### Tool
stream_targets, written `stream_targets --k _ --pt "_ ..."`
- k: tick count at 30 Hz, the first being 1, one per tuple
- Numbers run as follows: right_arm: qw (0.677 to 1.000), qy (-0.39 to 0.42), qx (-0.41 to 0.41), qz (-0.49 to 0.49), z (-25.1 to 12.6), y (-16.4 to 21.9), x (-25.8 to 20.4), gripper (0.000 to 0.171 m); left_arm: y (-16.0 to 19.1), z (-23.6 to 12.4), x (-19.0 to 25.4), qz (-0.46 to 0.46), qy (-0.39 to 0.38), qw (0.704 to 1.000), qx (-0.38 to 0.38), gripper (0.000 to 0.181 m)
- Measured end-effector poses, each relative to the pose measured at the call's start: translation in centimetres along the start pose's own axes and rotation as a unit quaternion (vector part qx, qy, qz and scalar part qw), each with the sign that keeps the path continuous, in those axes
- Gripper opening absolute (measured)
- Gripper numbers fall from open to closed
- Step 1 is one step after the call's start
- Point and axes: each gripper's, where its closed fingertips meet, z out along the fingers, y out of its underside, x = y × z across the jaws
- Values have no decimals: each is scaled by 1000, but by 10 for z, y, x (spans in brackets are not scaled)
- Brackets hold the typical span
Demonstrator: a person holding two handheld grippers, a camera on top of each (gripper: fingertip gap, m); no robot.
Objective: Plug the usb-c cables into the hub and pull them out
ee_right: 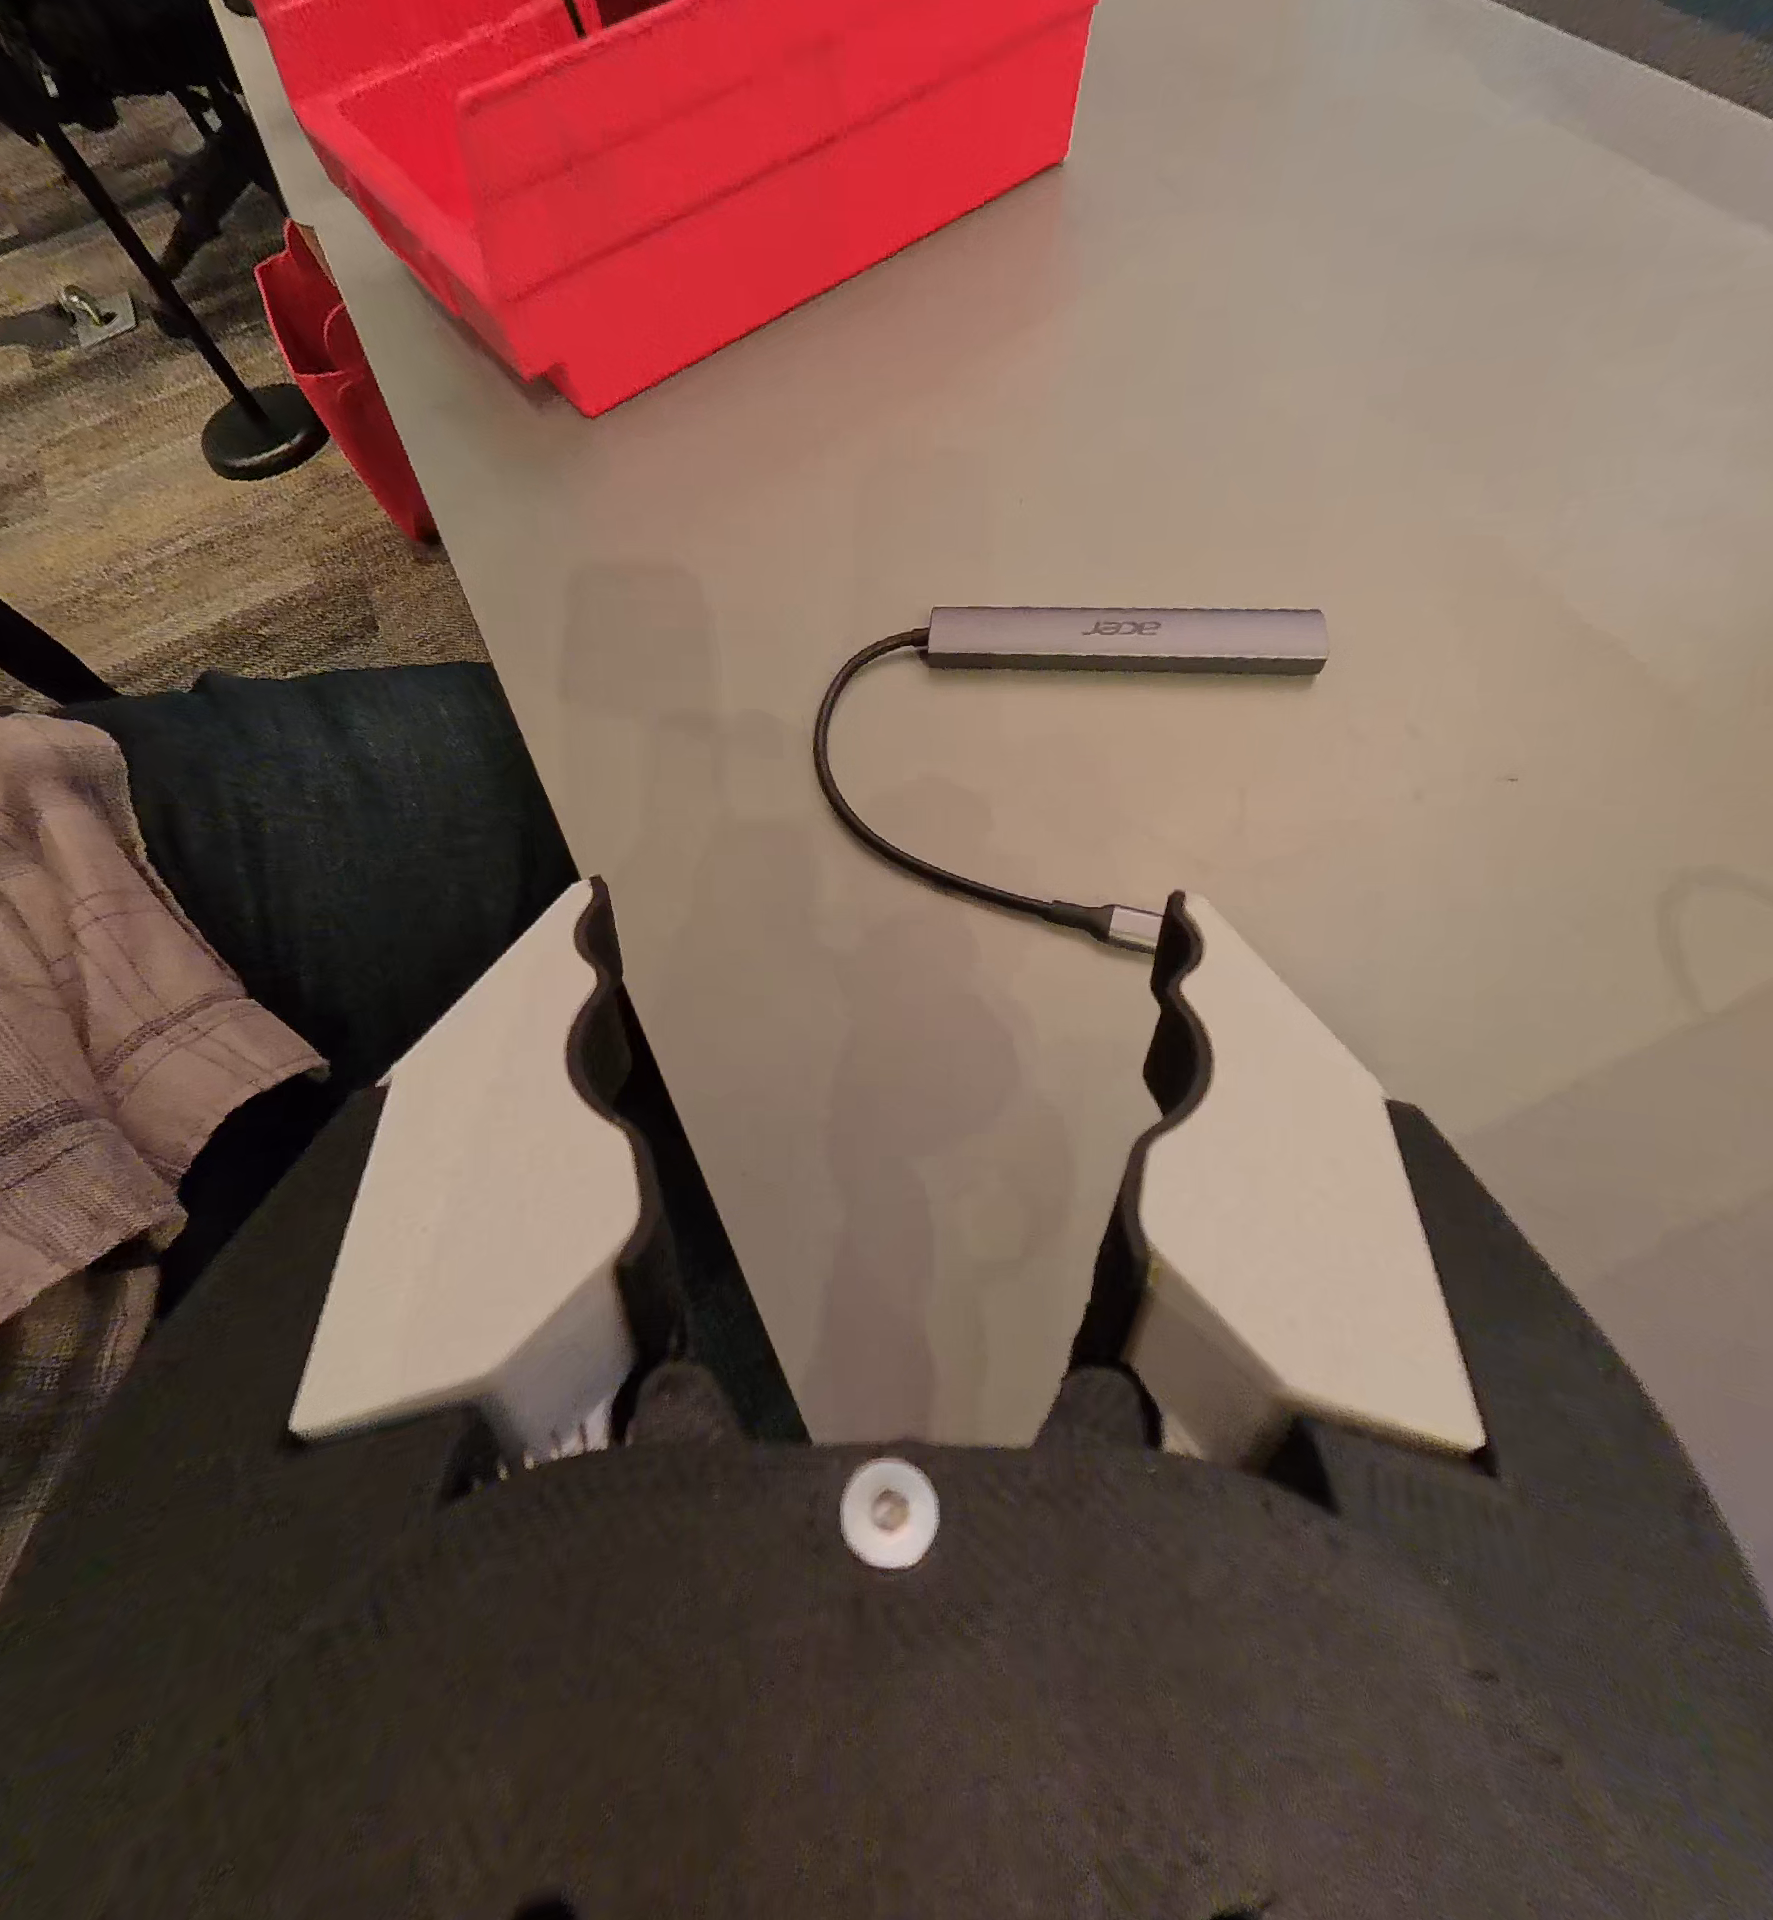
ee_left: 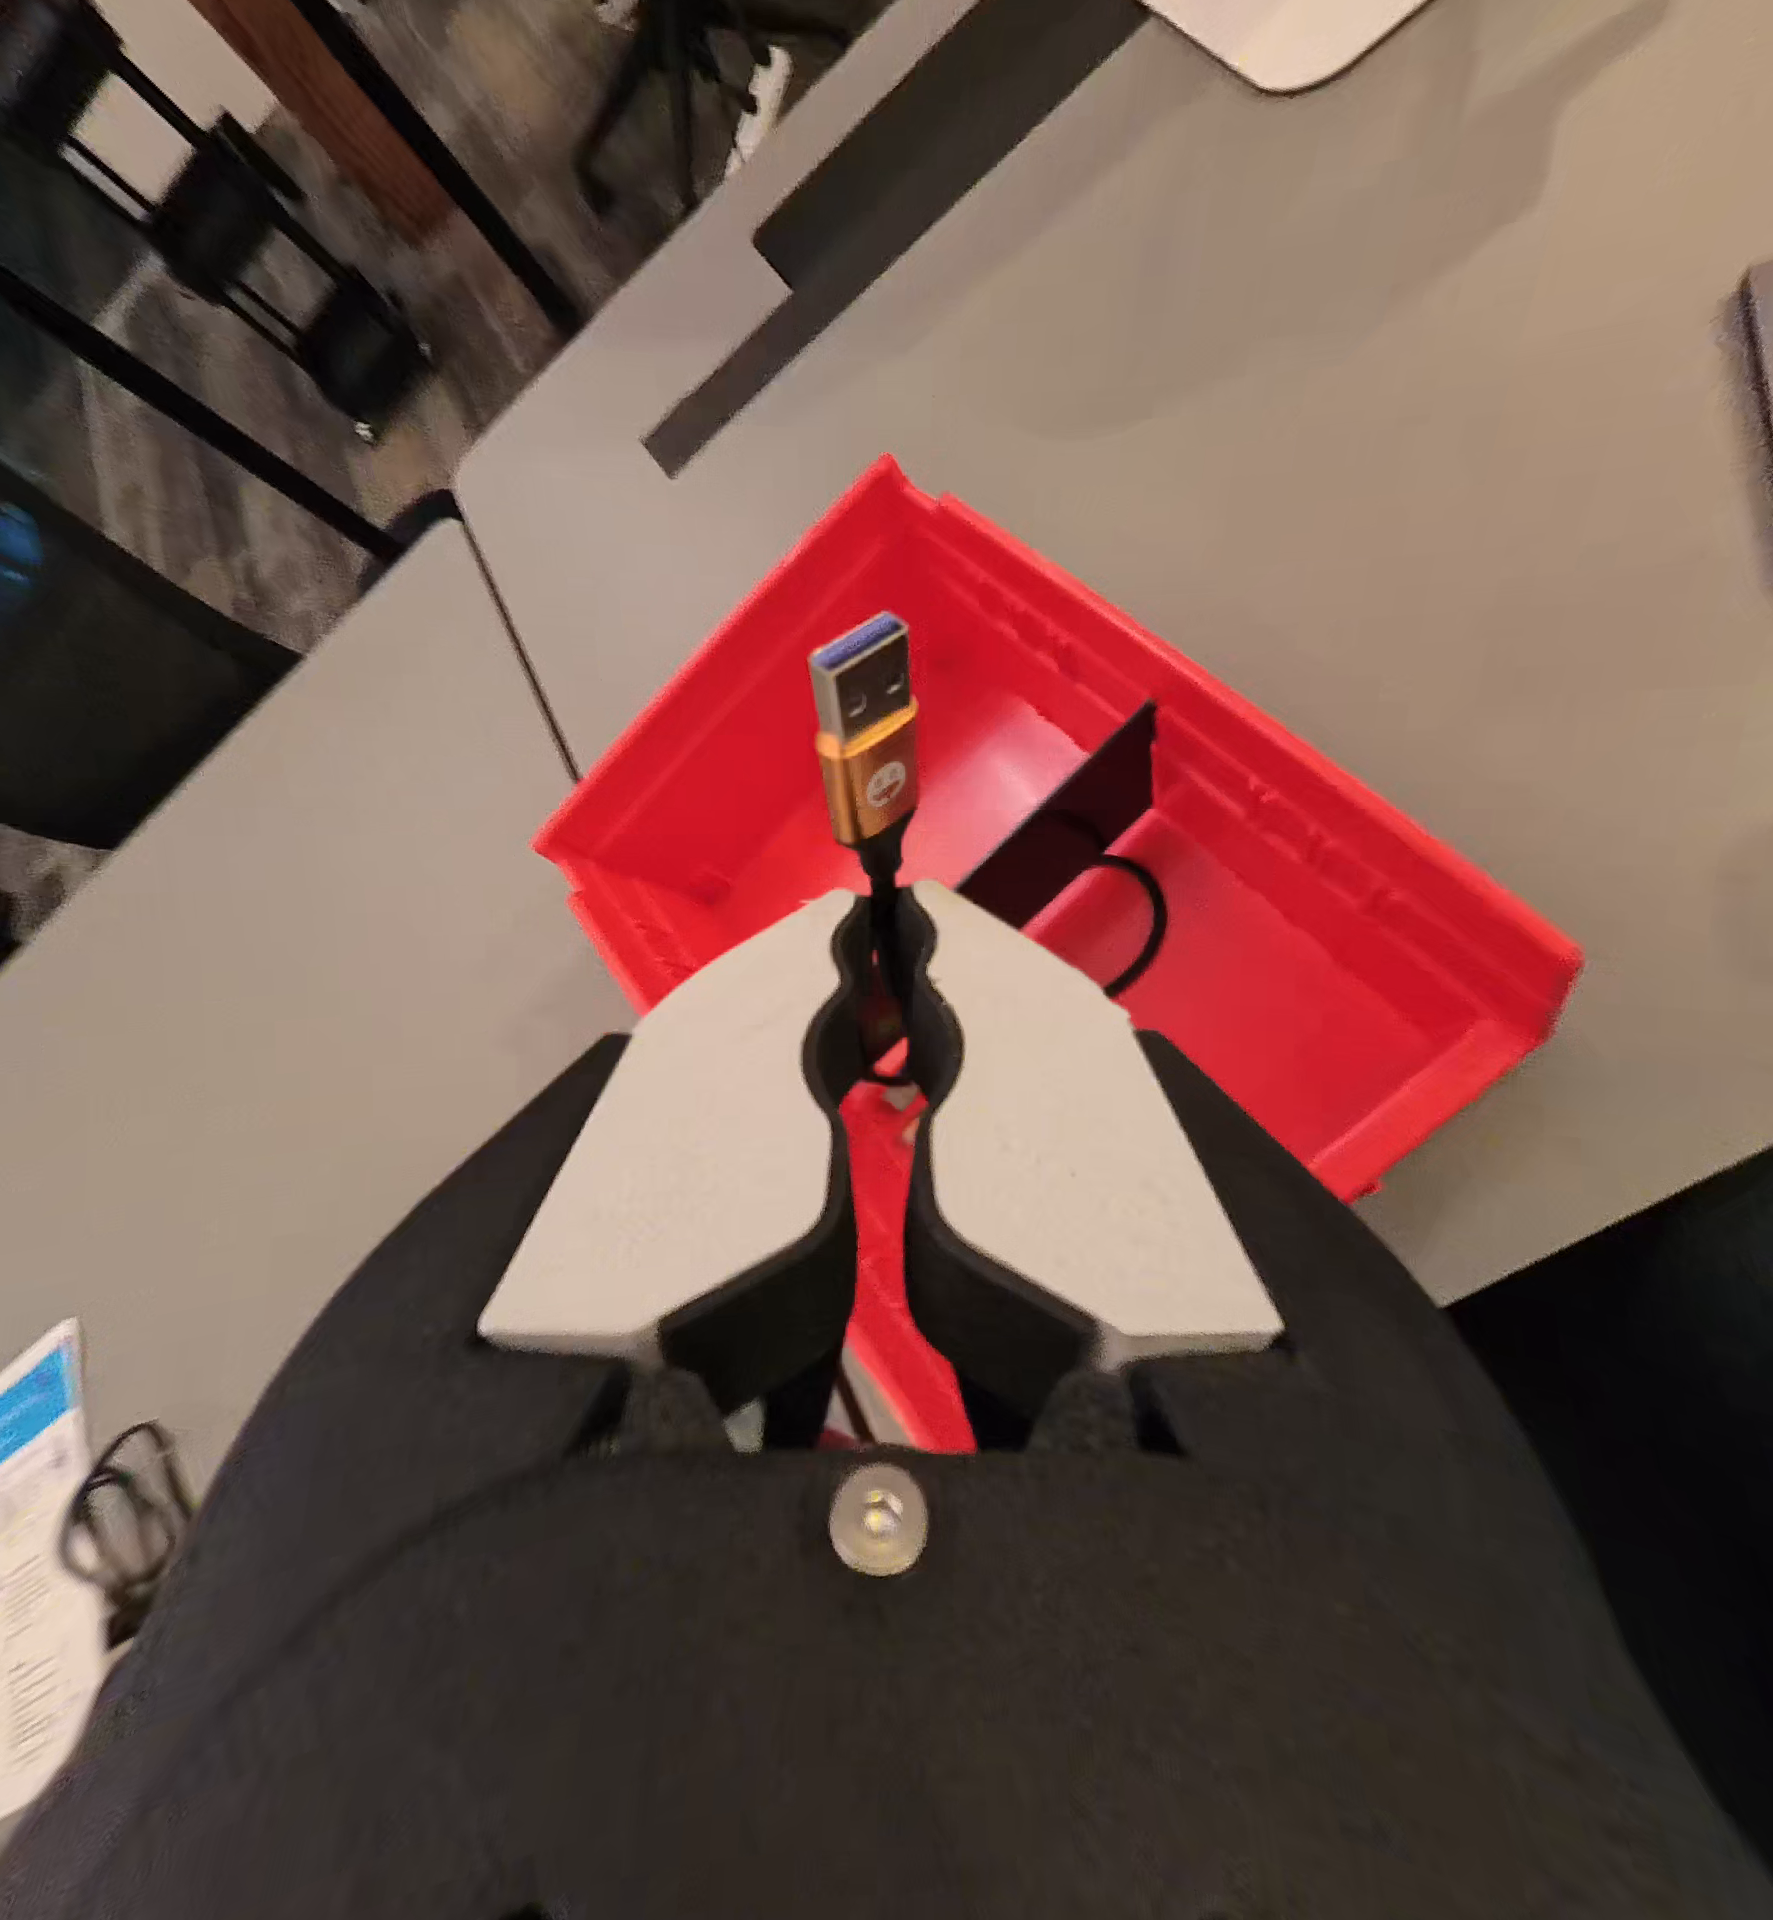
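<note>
**Over the red bin, one claw holds a cable**

Above the red plastic bin (ee_left: 1225, 883) on the grey table (ee_left: 1277, 416), the left claw (ee_left: 887, 904) pinches a short black cable with a gold and silver plug (ee_left: 863, 743) pointing up. Its jaws are closed on the cord. The right claw (ee_right: 887, 914) is wide open and holds nothing. Ahead of it, the thin grey metal hub (ee_right: 1126, 639) lies flat on the table, its black tail cord (ee_right: 861, 800) curling toward the right finger.

My left gripper (ee_left: 887, 904) and right gripper (ee_right: 887, 925) looked alike: a rough black rounded body, one pale round stud at the centre, and two light grey wedge-shaped fingers (ee_right: 487, 1174) edged inside with wavy black padding. I wore dark trousers (ee_right: 331, 821) and a plaid shirt (ee_right: 61, 987).
</note>
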Motion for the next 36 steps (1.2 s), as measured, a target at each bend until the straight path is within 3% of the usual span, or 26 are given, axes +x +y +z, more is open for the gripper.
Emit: stream_targets --k 4,10,13,16,24,27,30,36 --pt "1000 3 2 -7 -4 -3 -2 101 -12 -9 -3 5 -11 1000 10 3" --pt "1000 -12 1 -25 0 -10 -12 99 13 3 12 -5 20 1000 -6 3" --pt "995 -63 2 -76 14 -30 -43 89 16 7 33 -3 34 999 -4 3" --pt "983 -103 -5 -149 40 -50 -78 81 18 14 58 0 53 999 -5 3" --pt "942 -127 -33 -310 142 -67 -110 30 20 29 83 -1 81 997 3 3" --pt "906 -113 -39 -407 176 -65 -115 28 17 31 83 0 87 996 7 3" --pt "877 -116 -58 -463 202 -61 -130 8 15 34 86 4 95 995 9 3" --pt "855 -108 -61 -504 237 -53 -144 0 11 38 98 11 115 993 16 3"
